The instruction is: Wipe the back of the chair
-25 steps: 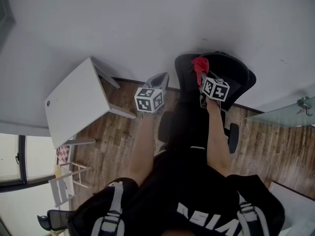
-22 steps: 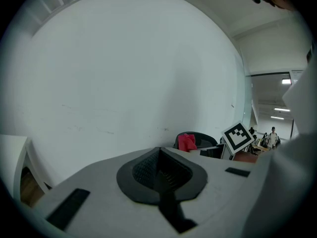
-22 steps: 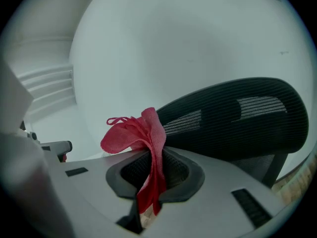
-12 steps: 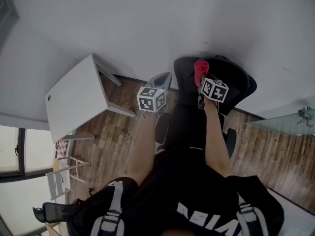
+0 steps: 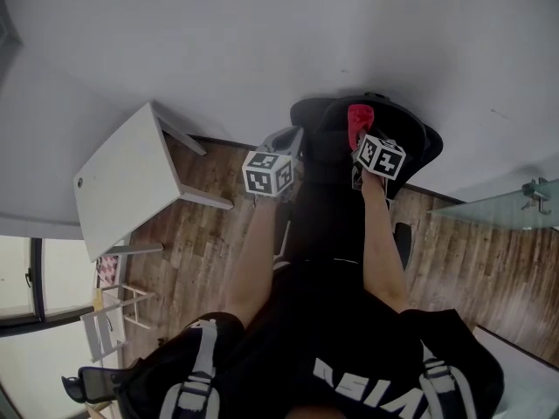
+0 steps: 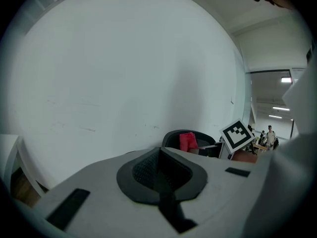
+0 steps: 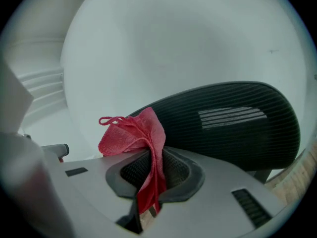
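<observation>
step: start of wipe | right gripper [image 7: 148,182] clamped on red woven cloth [image 7: 133,135], at edge of black mesh chair back [image 7: 233,128], contact unclear | left gripper [image 6: 161,175] closed, empty | next: likely press cloth on, sweep across

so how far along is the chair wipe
Pickup looks done: the right gripper is shut on the red cloth. In hand: the cloth is held at the top edge of the chair back. The wiping itself is left; no wiped patch shows. The left gripper is shut, empty.
</observation>
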A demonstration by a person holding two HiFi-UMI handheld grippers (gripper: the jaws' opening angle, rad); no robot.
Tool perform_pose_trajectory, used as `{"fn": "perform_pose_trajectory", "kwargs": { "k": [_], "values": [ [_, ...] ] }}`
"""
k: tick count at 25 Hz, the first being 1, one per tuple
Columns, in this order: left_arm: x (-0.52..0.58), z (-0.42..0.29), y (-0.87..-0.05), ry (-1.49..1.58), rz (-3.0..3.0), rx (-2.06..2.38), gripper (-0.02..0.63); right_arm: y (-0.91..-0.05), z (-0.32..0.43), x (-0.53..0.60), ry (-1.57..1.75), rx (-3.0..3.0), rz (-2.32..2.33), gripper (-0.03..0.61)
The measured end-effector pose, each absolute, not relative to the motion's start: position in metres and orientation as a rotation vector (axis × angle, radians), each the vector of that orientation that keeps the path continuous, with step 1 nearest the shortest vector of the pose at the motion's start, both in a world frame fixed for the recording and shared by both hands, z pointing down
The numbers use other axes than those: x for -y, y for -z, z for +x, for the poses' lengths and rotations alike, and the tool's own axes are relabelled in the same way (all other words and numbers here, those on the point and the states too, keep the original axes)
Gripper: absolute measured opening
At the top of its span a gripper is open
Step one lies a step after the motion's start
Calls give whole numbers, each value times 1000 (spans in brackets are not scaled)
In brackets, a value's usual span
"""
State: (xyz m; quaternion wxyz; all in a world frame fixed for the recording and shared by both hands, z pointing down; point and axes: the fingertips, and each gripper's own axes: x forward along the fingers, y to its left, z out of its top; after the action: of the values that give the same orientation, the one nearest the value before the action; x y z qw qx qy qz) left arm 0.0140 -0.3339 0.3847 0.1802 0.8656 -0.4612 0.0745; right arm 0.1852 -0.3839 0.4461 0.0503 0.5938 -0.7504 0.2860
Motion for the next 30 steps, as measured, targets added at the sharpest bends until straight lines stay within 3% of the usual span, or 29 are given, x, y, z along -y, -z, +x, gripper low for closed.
{"fn": "perform_pose_trajectory", "kwargs": {
  "k": [30],
  "values": [
    [313,139,-381,-297,2565,1107,25,-434,328,330,-837,2082,2171,66]
  ]
}}
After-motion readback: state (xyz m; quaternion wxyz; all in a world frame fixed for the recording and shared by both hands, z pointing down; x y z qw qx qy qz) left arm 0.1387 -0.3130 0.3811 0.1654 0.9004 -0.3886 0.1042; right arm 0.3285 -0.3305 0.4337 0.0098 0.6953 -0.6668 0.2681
